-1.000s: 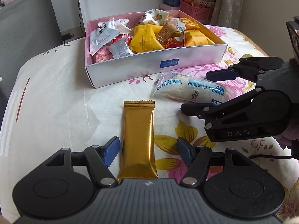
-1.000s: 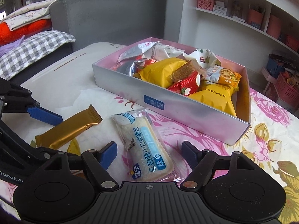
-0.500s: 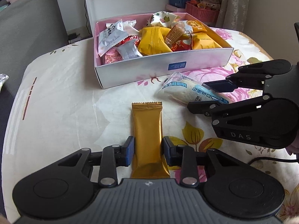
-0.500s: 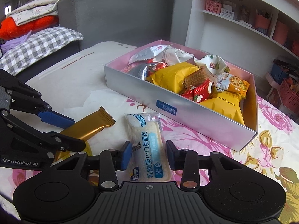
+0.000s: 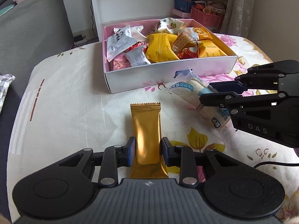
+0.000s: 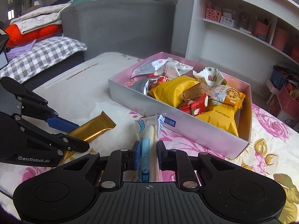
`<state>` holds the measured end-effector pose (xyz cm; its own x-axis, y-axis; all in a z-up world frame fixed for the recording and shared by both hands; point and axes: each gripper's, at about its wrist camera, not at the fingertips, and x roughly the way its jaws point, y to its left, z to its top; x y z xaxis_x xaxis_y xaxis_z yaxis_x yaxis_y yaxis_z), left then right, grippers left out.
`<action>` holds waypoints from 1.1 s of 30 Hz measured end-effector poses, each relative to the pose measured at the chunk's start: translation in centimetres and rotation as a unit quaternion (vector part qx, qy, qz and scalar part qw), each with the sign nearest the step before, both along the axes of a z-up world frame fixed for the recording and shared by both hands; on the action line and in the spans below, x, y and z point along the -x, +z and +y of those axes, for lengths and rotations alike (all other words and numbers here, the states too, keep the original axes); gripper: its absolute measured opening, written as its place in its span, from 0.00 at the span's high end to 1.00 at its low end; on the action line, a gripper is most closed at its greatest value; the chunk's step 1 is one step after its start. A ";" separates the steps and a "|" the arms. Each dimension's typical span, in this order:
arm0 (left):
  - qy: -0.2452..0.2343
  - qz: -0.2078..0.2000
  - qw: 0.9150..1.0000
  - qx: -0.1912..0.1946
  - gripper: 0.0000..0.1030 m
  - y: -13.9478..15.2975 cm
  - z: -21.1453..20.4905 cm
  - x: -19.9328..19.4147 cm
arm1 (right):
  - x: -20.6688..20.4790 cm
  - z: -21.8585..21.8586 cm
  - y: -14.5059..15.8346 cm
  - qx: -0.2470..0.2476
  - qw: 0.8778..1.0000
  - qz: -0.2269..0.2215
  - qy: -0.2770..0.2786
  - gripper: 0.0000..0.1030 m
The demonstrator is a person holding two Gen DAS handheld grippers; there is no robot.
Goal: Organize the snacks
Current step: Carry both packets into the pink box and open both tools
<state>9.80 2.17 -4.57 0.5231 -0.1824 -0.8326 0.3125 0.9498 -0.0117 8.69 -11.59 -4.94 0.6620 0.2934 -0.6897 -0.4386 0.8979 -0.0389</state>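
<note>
Snacks, two loose: we count a gold bar (image 5: 146, 130) lying on the flowered cloth (image 5: 74, 102) just in front of the box, and a clear-wrapped white bread roll (image 6: 149, 140) to its right, also near the box's front wall. Our left claw (image 5: 146, 150) has just been closing and now clamps the gold bar's near end between its blue pads (image 5: 131, 149). Our right claw (image 6: 147, 154) has likewise just closed, pinching the roll so its wrapper stands squeezed up on edge.

Box (image 5: 168, 74): open cardboard, white outside, pink inside, with a small blue label on the front wall. Contents, heaped: yellow pouches (image 5: 160, 48), a white-grey packet (image 5: 119, 43), a silver packet (image 5: 137, 60), red wrappers (image 5: 186, 52), a pink packet (image 5: 119, 64), a wafer (image 5: 182, 39), an orange-and-white packet (image 6: 228, 95), a white leaf-printed packet (image 6: 209, 76).

Surroundings: grey sofa (image 6: 115, 26), white shelves (image 6: 233, 43) holding pink baskets (image 5: 207, 16).
</note>
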 end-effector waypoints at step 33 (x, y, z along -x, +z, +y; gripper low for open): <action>0.017 -0.013 1.000 0.011 0.74 1.0 0.8 -0.7 | 0.2 1.0 -0.8 -0.003 1.000 0.027 0.006 0.82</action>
<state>10.50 2.99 -3.61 0.5498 -0.1830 -0.8150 0.2812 0.9593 -0.0256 8.53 -10.60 -5.76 0.6208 0.3048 -0.7223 -0.4498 0.8931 -0.0097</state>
